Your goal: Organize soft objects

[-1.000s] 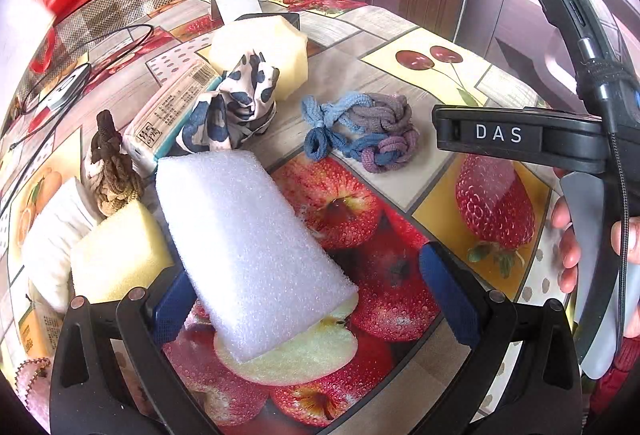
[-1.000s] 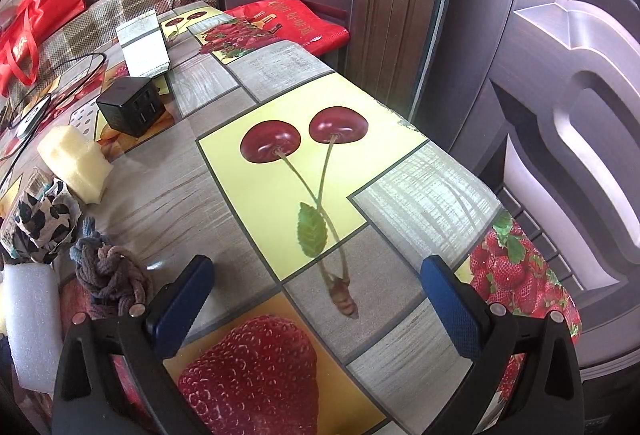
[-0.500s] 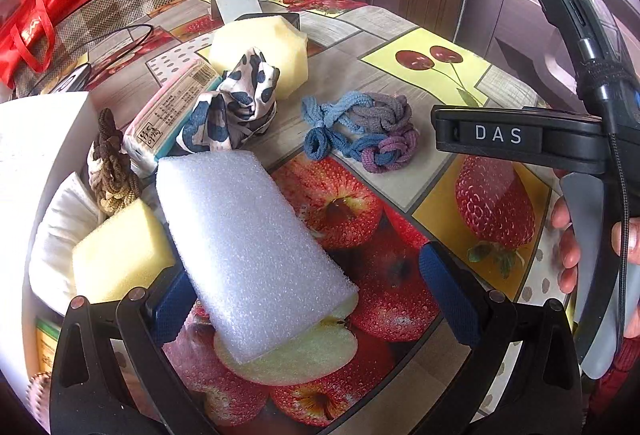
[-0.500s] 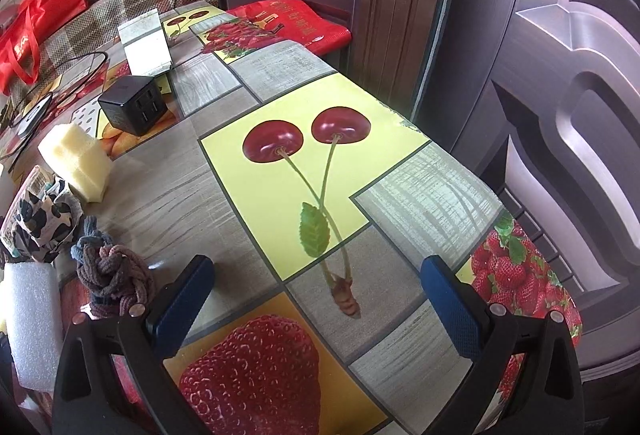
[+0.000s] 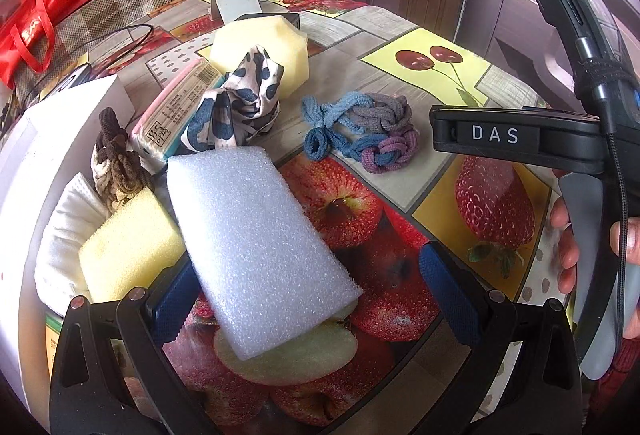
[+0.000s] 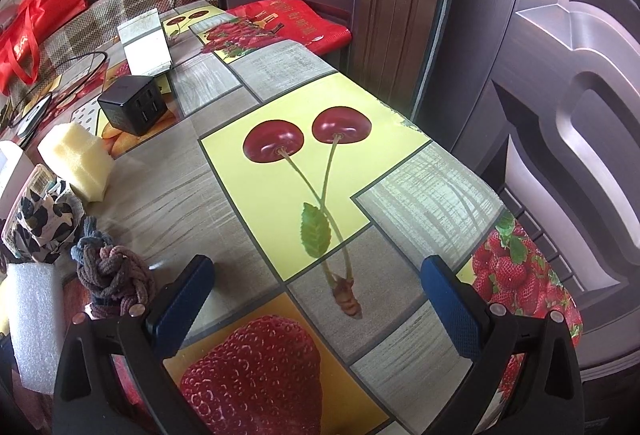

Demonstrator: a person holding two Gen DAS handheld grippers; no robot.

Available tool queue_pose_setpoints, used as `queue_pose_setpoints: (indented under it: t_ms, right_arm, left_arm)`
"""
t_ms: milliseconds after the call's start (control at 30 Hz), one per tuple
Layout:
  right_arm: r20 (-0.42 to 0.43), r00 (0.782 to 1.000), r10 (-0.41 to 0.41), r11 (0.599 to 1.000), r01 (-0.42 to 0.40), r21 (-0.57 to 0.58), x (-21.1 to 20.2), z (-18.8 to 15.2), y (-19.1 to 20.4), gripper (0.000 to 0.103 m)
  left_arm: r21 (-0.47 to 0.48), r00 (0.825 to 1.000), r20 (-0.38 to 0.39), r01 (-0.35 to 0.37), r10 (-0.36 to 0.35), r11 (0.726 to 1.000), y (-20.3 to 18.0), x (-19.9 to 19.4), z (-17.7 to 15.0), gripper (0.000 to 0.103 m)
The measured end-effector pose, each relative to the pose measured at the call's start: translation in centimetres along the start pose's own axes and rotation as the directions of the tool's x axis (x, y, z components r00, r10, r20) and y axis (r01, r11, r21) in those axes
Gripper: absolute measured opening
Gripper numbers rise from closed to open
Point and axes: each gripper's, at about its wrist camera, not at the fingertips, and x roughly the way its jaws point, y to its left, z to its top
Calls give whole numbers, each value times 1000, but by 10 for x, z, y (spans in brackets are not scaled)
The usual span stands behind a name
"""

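Left gripper point(image 5: 316, 287) is hanging low over the table point(image 5: 440, 171) with jaws spread wide, grasping nothing. The white foam block point(image 5: 256, 247) is lying diagonally at lower centre of the left wrist view, its near end between the blue pads point(image 5: 448, 295); judged, this is staging for a pinch across its short side.

Left of it, a yellow sponge point(image 5: 128, 247) is resting on a white padded cloth point(image 5: 64, 235), beside a brown braided rope point(image 5: 116, 163). At far left, a white box point(image 5: 24, 155) is crowding the frame edge, probably the collection bin.

Mid-frame: patterned scarf point(image 5: 240, 103), tissue pack point(image 5: 172, 115), blue-purple knotted cord point(image 5: 360, 131). Beyond them, a large pale sponge point(image 5: 260, 47).

Right gripper point(image 6: 316, 299) is likewise released and empty, hovering over bare tablecloth in its own view, apparently parked clear. A black charger point(image 6: 132, 109) is sitting at upper left.
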Motion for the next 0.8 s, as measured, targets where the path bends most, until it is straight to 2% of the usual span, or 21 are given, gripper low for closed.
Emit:
queue_pose_setpoints:
  t_ms: [800]
  right_arm:
    - [0, 1000, 7, 1000, -7, 2, 0, 0, -1, 103]
  left_arm:
    - [0, 1000, 0, 0, 0, 1000, 0, 0, 0, 102]
